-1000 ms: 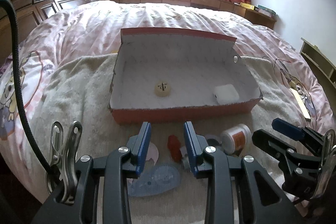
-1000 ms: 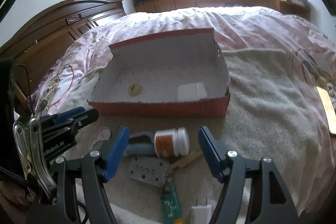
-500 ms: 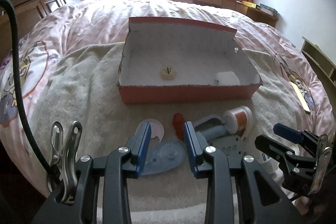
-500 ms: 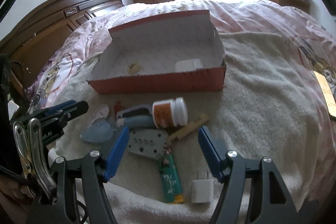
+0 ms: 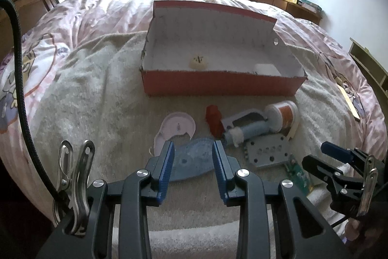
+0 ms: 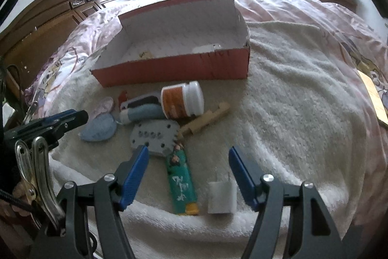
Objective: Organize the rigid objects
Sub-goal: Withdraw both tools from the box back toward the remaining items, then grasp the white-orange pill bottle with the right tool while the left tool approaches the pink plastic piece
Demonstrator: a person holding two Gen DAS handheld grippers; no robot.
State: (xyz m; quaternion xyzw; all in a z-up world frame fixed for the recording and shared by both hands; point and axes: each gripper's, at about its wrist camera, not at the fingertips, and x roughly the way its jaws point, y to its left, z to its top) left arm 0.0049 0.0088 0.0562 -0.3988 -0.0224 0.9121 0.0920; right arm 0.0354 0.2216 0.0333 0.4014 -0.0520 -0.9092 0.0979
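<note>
Farthest ahead of both grippers, past the whole litter of small things, the red cardboard box sits open on the cream towel, with a round pale piece and a white block already on its floor. Between the box and the grippers lies the cluster to be sorted: the orange-labelled white bottle on its side, a grey perforated plate, and a blue flat piece. Nearer the right gripper, the green lighter lies just ahead within the span of its fingers, its long axis running away from the gripper toward the box, with the white plug adapter just beside it, close to the right finger. The right gripper stands wide apart and empty, clearly the nearer of the two. The left gripper is narrowly parted, holding nothing, the blue flat piece directly ahead between its fingers.
</note>
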